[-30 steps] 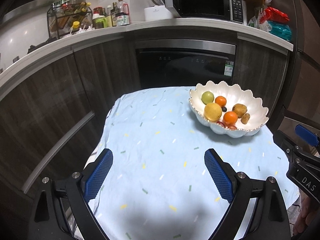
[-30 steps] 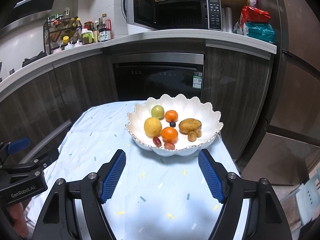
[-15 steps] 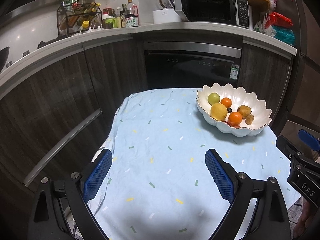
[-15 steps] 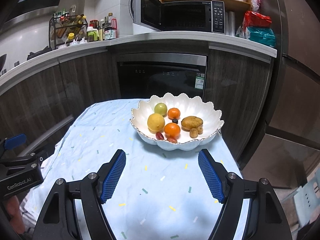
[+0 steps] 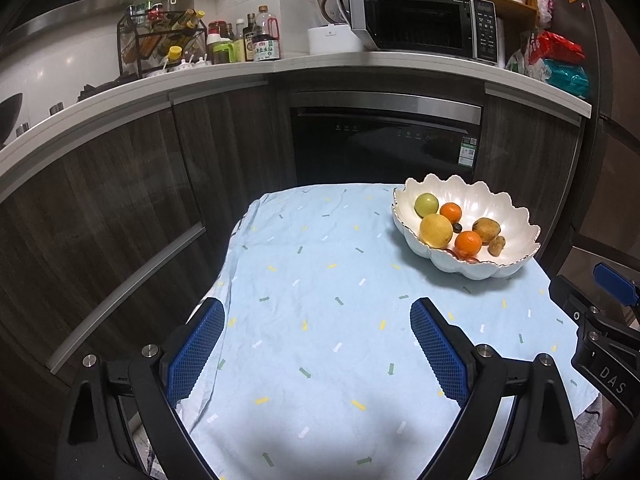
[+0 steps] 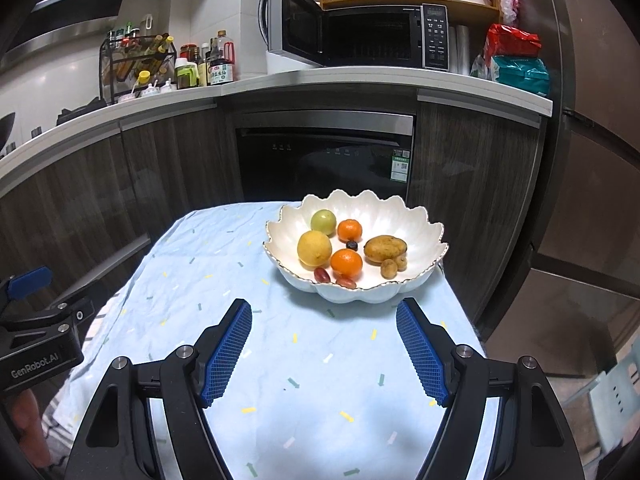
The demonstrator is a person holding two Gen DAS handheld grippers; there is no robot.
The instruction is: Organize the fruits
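A white scalloped bowl stands at the far right of a small table with a light blue cloth. It holds a yellow lemon, a green fruit, two oranges, a brown potato-like fruit, and several small fruits. The bowl also shows in the left wrist view. My right gripper is open and empty, near the bowl's front. My left gripper is open and empty, over the cloth to the bowl's left.
Dark kitchen cabinets and an oven stand behind the table. The counter carries a microwave with its door open, bottles and a rack. A fridge stands at the right. The table drops off at both sides.
Both grippers have drawn back and up from the bowl, which looks smaller and farther now. Both stay open and empty. The fruits have not moved.
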